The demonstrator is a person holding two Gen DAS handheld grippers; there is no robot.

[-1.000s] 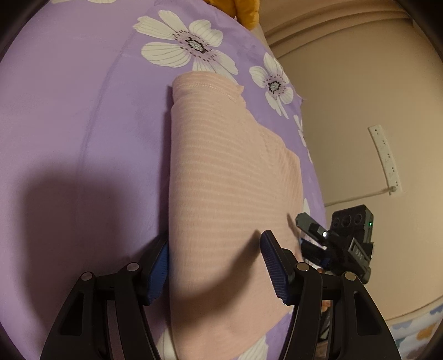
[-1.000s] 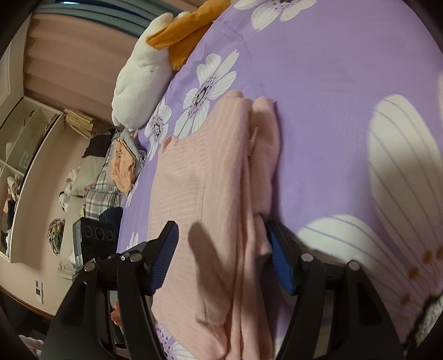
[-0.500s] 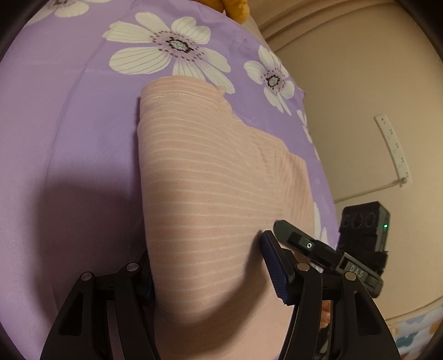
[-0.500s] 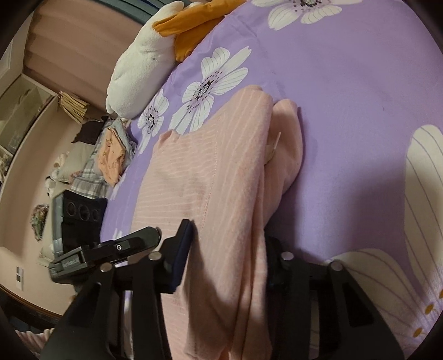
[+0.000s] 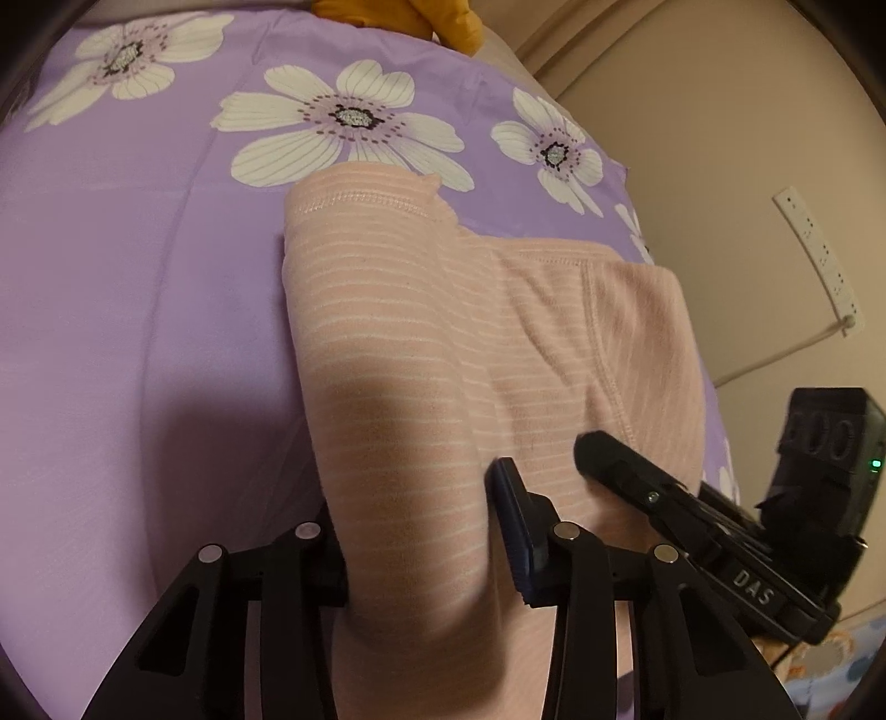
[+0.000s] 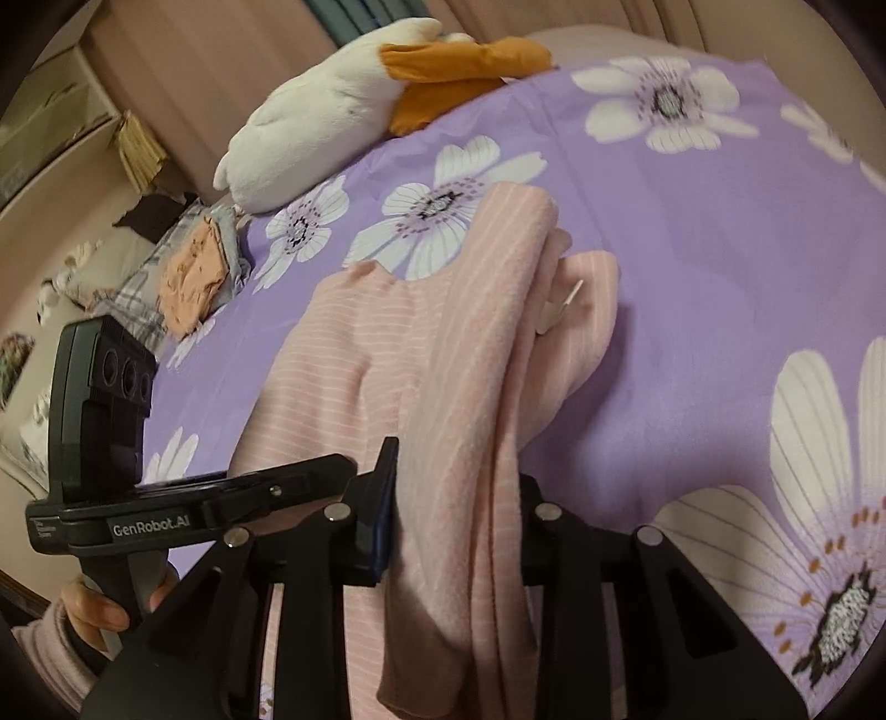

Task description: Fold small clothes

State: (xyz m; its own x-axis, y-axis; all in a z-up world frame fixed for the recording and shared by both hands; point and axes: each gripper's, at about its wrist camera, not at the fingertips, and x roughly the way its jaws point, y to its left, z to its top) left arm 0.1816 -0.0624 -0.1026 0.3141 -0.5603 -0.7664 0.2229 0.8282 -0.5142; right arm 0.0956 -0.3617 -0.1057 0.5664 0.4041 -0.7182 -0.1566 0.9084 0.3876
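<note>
A purple bedspread [image 5: 138, 332] with white flowers covers the bed. A beige wall [image 5: 720, 138] carries a white power strip [image 5: 819, 255]. A white shelf [image 6: 50, 127] stands beside pinkish curtains [image 6: 221, 50].

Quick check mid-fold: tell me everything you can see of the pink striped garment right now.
The pink garment is soft knit with thin white stripes and stitched hems. It lies partly folded on the purple flowered bedspread, its near end lifted. The left gripper and the right gripper have just been closing and each pinches a bunched fold of it. In the right wrist view a plain pink layer and a small white tag show along its right edge.
</note>
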